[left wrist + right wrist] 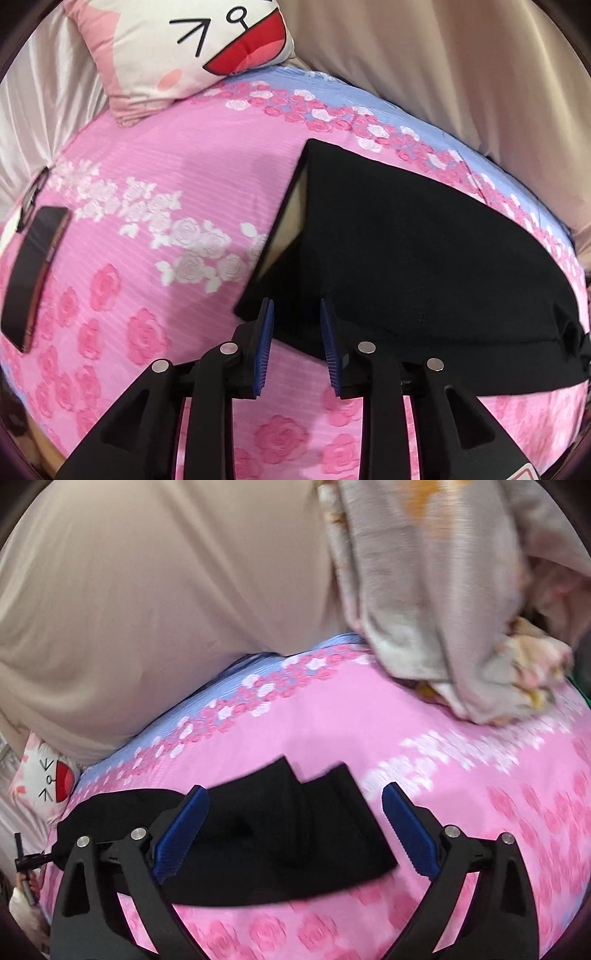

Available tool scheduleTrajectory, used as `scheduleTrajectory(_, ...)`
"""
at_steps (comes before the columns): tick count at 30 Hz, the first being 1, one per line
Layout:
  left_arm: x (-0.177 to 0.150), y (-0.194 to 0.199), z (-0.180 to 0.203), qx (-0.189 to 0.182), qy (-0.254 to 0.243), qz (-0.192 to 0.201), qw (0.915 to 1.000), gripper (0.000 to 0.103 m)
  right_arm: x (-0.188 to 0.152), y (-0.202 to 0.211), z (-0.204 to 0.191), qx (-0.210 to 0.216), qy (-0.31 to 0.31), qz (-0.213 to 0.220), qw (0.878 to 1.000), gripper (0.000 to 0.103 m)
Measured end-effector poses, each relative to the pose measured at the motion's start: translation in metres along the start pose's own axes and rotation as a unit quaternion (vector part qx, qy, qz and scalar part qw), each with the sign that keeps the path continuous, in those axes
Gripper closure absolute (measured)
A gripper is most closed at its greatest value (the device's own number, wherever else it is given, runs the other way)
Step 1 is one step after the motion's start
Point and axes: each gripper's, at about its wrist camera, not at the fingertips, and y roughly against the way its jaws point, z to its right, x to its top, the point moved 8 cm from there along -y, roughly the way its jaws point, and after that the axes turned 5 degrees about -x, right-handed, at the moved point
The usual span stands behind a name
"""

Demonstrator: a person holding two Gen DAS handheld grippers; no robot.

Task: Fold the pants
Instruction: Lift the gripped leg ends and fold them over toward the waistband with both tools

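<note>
The black pants point(406, 258) lie on a pink rose-print bed sheet point(166, 192). In the left wrist view my left gripper point(297, 314) has its blue pads a narrow gap apart over the near edge of the pants, with black cloth showing between them; the waistband opening gapes at the left. In the right wrist view my right gripper point(291, 797) is wide open just above the folded leg ends of the pants point(280, 834), touching nothing.
A cartoon-face pillow point(184, 48) sits at the head of the bed. A dark phone point(33, 273) and glasses point(33, 195) lie at the left. A grey flowered blanket point(443, 609) is heaped at the far right. Beige curtain point(147, 609) behind the bed.
</note>
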Motion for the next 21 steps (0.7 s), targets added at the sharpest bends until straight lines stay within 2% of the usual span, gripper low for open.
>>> scheduleTrajectory(1,-0.001,-0.001,0.003,-0.004,0.003,-0.001,1.0,0.063,0.006,-0.018,-0.008,-0.001,0.017,-0.014,1.0,0.01)
scheduleTrajectory(2,-0.001,-0.002,0.006,-0.005,0.006,0.001,1.0,0.046,0.01,-0.035,-0.013,-0.006,0.03,-0.027,0.999,0.01)
scheduleTrajectory(4,-0.002,-0.005,0.012,0.003,0.011,0.004,0.9999,0.035,0.008,-0.071,-0.02,-0.009,0.045,-0.068,0.997,0.01)
scheduleTrajectory(5,-0.002,-0.008,0.013,0.013,0.01,0.002,0.9999,0.035,0.005,-0.092,-0.025,-0.003,0.051,-0.091,0.995,0.011)
scheduleTrajectory(6,-0.003,-0.011,0.014,0.023,0.007,0.001,0.9997,0.036,0.0,-0.104,-0.03,0.006,0.058,-0.106,0.993,0.026)
scheduleTrajectory(7,-0.003,-0.015,0.015,0.034,0.002,-0.002,0.9994,0.046,-0.007,-0.119,-0.038,0.012,0.075,-0.13,0.989,0.063)
scheduleTrajectory(8,-0.004,-0.019,0.017,0.041,-0.005,-0.009,0.9991,0.083,-0.01,-0.126,-0.044,0.006,0.092,-0.134,0.987,0.081)
scheduleTrajectory(9,-0.004,-0.022,0.02,0.038,-0.008,-0.02,0.999,0.081,-0.009,-0.125,-0.052,0.003,0.114,-0.124,0.986,0.082)
scheduleTrajectory(10,0.0,-0.02,0.022,0.046,-0.011,-0.016,0.9987,0.082,0.002,-0.113,-0.064,0.007,0.137,-0.096,0.986,0.087)
scheduleTrajectory(11,0.003,-0.018,0.023,0.046,-0.014,-0.016,0.9987,0.082,0.016,-0.098,-0.071,0.013,0.143,-0.066,0.987,0.087)
scheduleTrajectory(12,0.007,-0.013,0.023,0.044,-0.018,-0.013,0.9988,0.082,0.031,-0.077,-0.077,0.026,0.142,-0.034,0.989,0.087)
scheduleTrajectory(13,0.01,-0.009,0.022,0.043,-0.018,-0.012,0.9988,0.082,0.052,-0.04,-0.082,0.039,0.149,0.018,0.988,0.087)
scheduleTrajectory(15,0.016,0.002,0.017,0.03,-0.013,-0.012,0.9994,0.081,0.066,0.02,-0.082,0.046,0.173,0.083,0.98,0.087)
scheduleTrajectory(16,0.017,0.006,0.016,0.032,-0.016,-0.013,0.9993,0.081,0.066,0.038,-0.076,0.036,0.185,0.097,0.977,0.087)
scheduleTrajectory(17,0.016,0.009,0.014,0.037,-0.024,-0.013,0.9989,0.081,0.059,0.05,-0.067,0.01,0.206,0.102,0.973,0.086)
scheduleTrajectory(18,0.013,0.009,0.013,0.043,-0.033,-0.018,0.9984,0.08,0.039,0.053,-0.048,-0.037,0.24,0.086,0.966,0.084)
scheduleTrajectory(19,0.01,0.008,0.012,0.045,-0.037,-0.024,0.998,0.08,0.023,0.046,-0.032,-0.061,0.244,0.061,0.966,0.077)
scheduleTrajectory(21,0.001,0.001,0.009,0.054,-0.044,-0.038,0.9968,0.079,-0.032,0.022,0.026,-0.105,0.211,-0.042,0.971,0.079)
